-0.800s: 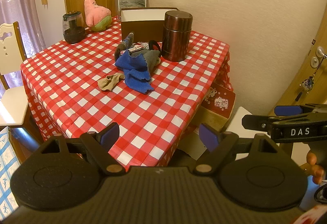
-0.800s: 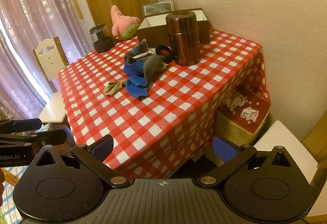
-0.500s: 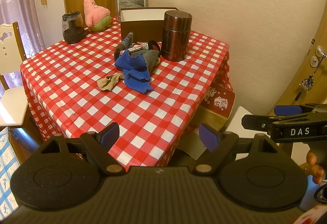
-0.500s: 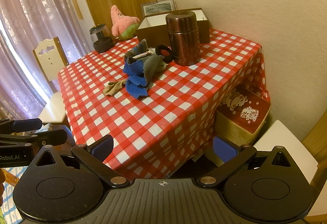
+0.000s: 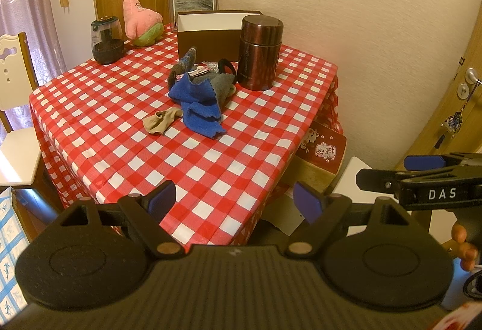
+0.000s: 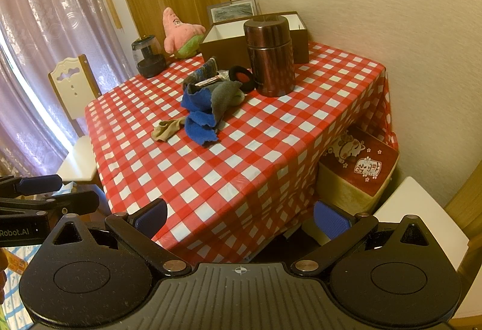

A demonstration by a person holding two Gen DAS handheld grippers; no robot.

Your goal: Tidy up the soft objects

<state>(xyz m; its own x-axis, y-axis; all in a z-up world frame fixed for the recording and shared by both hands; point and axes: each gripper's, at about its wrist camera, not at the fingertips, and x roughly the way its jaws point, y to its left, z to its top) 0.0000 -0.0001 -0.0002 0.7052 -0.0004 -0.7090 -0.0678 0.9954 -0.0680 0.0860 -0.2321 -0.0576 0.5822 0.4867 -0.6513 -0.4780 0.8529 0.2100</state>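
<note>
A pile of soft things lies mid-table: a blue cloth (image 5: 198, 107) (image 6: 198, 116), a grey cloth (image 5: 221, 86) (image 6: 223, 96), a beige sock (image 5: 161, 120) (image 6: 167, 128) and a dark knitted sock (image 5: 183, 65) (image 6: 205, 69). An open brown box (image 5: 211, 32) (image 6: 241, 38) stands at the back. A pink starfish plush (image 5: 140, 18) (image 6: 179, 32) sits left of it. My left gripper (image 5: 233, 200) is open and empty, off the table's near corner. My right gripper (image 6: 241, 217) is open and empty, also short of the table.
A brown metal canister (image 5: 260, 51) (image 6: 269, 54) stands by the pile, with a black round item (image 6: 239, 77) beside it. A dark glass jar (image 5: 107, 39) stands back left. The checked tablecloth (image 5: 135, 149) covers the table. A chair (image 6: 75, 89) is at the left, a red-topped box (image 6: 361, 161) under the right side.
</note>
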